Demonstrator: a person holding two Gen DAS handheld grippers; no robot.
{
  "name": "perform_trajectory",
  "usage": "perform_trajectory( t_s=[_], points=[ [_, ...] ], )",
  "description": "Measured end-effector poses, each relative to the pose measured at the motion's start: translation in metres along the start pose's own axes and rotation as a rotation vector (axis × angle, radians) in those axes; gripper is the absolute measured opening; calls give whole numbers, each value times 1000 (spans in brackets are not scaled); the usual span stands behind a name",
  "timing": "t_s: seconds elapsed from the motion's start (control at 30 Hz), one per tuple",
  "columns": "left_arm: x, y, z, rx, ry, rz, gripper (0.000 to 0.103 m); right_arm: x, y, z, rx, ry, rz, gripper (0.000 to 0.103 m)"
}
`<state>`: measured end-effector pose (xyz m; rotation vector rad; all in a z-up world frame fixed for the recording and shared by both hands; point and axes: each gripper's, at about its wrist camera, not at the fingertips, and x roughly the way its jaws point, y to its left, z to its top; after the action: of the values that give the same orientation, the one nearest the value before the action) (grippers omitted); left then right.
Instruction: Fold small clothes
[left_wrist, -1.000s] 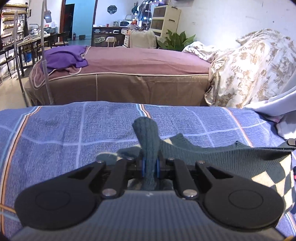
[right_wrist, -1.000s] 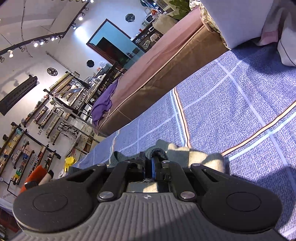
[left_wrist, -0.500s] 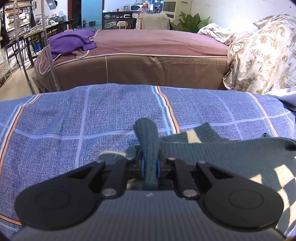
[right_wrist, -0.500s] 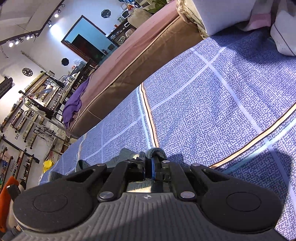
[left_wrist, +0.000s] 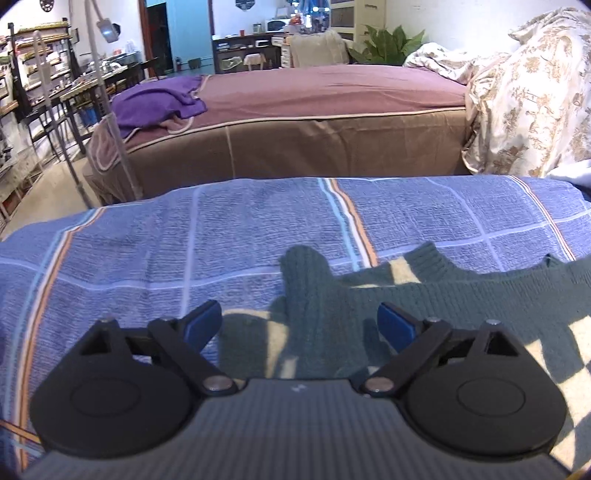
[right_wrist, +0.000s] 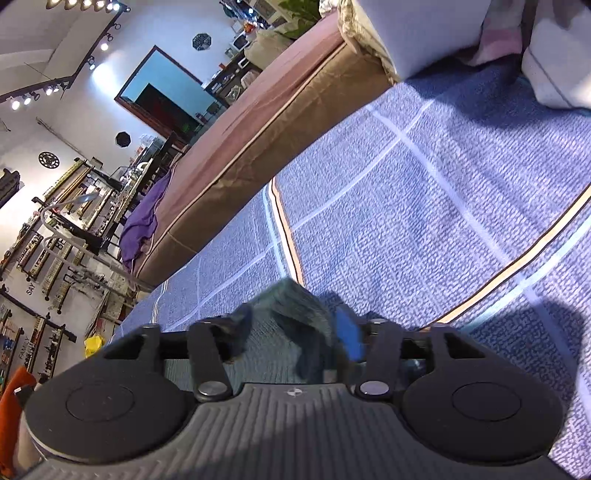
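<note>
sweater (left_wrist: 424, 314), a small dark green knit with pale cream checks, is lying spread across the blue plaid bedspread (left_wrist: 258, 229), its ribbed edge running away toward the right and one narrow piece, probably a sleeve or strap, poking up between the pads of the left tool (left_wrist: 301, 325). that tool is standing wide apart over the cloth, gripping nothing. the right tool (right_wrist: 291, 334) is also apart, its blue pads either side of a bunched hump of the same knit, which is blurred and looks to be sagging loose rather than held.

the wool is looking light, soft and floppy, thick enough to hold a crease poorly and likely to slump or stretch when lifted by one point. the ribbed hems and corners are probably offering the firmest hold; pinching both layers at an edge should be keeping the fold square. the bedspread's woven weave is giving some friction, so dragging may be rucking it.

beyond, a brown-skirted bed (left_wrist: 314, 110) is carrying a purple blanket (left_wrist: 155, 103).
</note>
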<state>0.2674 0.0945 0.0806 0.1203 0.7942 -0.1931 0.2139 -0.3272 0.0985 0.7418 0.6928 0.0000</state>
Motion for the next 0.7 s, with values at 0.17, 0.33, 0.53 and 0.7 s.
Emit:
perform_trajectory(
  t_s=[0.17, 0.33, 0.53, 0.7],
  points=[
    [-25, 18, -2, -82, -42, 49, 95, -23, 12, 1, -83, -30, 15, 101],
    [-59, -2, -25, -76, -76, -15, 95, -45, 35, -24, -254, -42, 39, 101],
    [-93, -87, -77, 221, -112, -43, 95, -51, 76, -81, -622, -24, 16, 100],
    [-83, -101, -102, 218, -40, 3, 95, -42, 91, -131, -917, 1, -17, 99]
  ],
)
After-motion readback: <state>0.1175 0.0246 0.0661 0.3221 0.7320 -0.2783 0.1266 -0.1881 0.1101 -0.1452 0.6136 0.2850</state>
